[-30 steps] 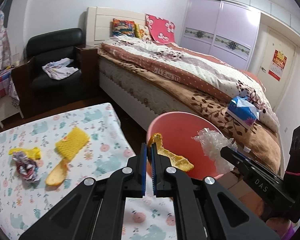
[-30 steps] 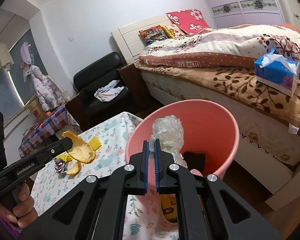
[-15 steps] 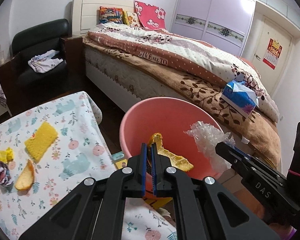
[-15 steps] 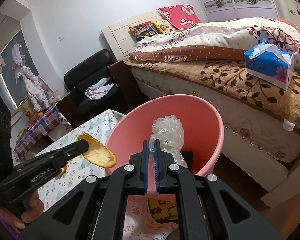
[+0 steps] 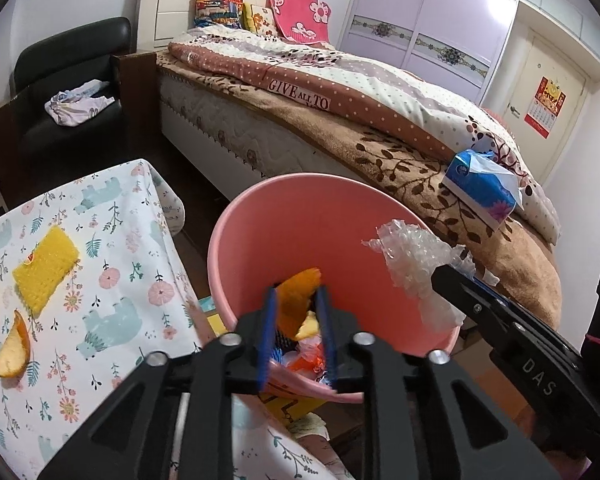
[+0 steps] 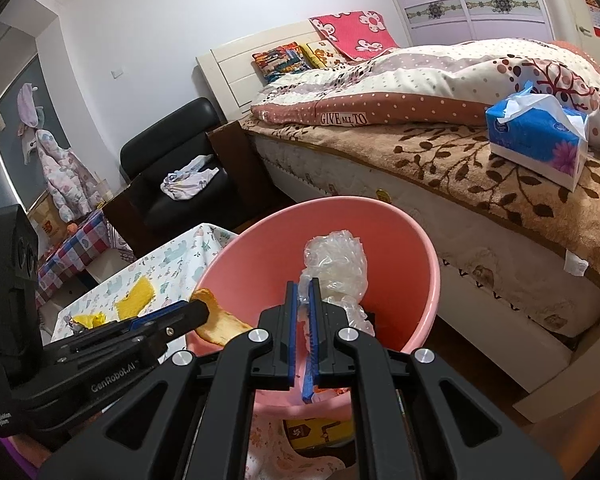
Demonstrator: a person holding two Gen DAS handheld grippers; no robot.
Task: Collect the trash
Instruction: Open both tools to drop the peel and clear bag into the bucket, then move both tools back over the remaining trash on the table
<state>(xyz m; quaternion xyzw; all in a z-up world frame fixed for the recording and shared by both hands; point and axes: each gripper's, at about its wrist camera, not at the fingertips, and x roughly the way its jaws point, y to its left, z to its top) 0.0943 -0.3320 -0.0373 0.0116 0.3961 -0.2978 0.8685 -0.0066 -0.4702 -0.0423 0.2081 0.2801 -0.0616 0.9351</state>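
A pink bin (image 5: pixel 300 220) stands beside the table; it also shows in the right wrist view (image 6: pixel 420 248). My left gripper (image 5: pixel 296 300) is open over the bin, and an orange peel (image 5: pixel 300 292) sits loose between its jaws; the peel also shows in the right wrist view (image 6: pixel 220 322). My right gripper (image 6: pixel 304 292) is shut on a crumpled clear plastic wrap (image 6: pixel 336 264) above the bin; the wrap also shows in the left wrist view (image 5: pixel 416 264). On the table lie a yellow sponge (image 5: pixel 46 268) and another peel (image 5: pixel 14 346).
The table with a floral cloth (image 5: pixel 112 280) is at the left. A bed (image 5: pixel 380 120) with a blue tissue pack (image 5: pixel 480 188) runs behind the bin. A black armchair (image 5: pixel 60 80) stands at the back left. Several scraps lie inside the bin.
My left gripper has moved over the bin and opened, so the peel is loose between the jaws. My right gripper still holds the plastic wrap above the bin.
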